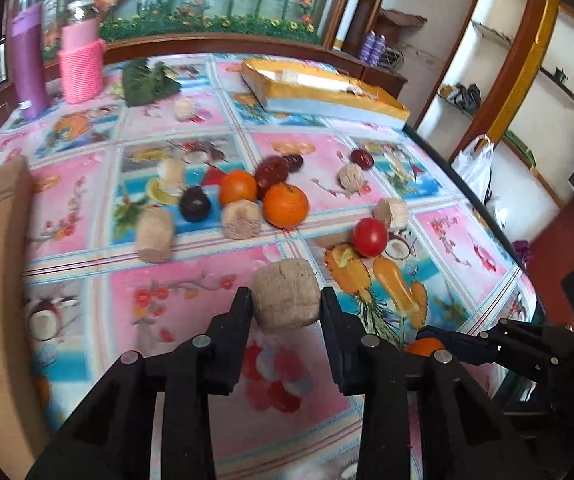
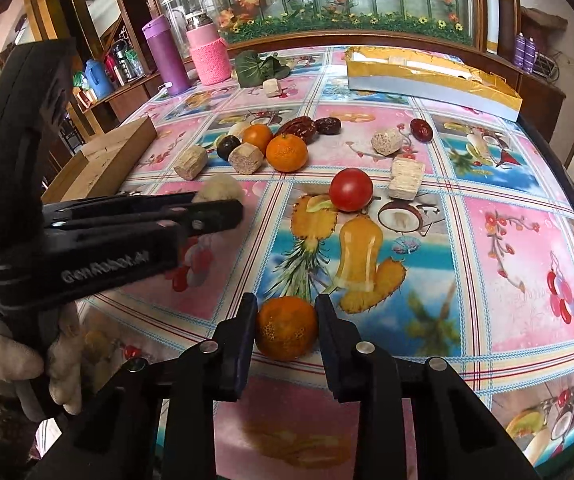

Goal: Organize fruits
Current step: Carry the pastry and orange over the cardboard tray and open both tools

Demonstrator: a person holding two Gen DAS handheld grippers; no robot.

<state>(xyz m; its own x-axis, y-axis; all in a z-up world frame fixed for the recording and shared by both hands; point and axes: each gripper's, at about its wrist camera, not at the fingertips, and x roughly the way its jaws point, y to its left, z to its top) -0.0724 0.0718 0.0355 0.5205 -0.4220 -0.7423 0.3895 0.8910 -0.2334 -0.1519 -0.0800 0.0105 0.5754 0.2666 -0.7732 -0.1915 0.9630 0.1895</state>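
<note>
Left hand-held gripper (image 1: pixel 286 300) first: I see its jaws drawn in against both sides of a pale beige cylindrical block (image 1: pixel 286 295), which sits on the counter (image 1: pixel 175 320) between them. My right hand-held gripper (image 2: pixel 286 322) has its pads pressed on either side of a mandarin (image 2: pixel 287 328), orange, dimpled and resting on the cloth near the front edge.

I read the counter as covered by a glossy cloth printed in pink and blue squares with fruit and flowers. Behind it runs a wooden cabinet with a glass panel painted with bamboo and blossoms; white shelves stand off to the right.

Going left to right across the surface: a brown cardboard box (image 2: pixel 103 160) at the left edge, contents not visible to me; a purple flask (image 2: pixel 166 56) and a pink bottle in a knitted sleeve (image 2: pixel 208 54) at the back; a green leafy bundle (image 2: pixel 259 66); then a cluster in the middle of two more mandarins (image 2: pixel 287 153), a dark plum (image 2: pixel 228 147), red dates (image 2: pixel 299 127) and several more beige blocks. Further right lies a red tomato (image 2: pixel 351 189) on the printed pineapple, and at the far back right a gold-lined tray (image 2: pixel 431 80) whose contents I can't make out.
</note>
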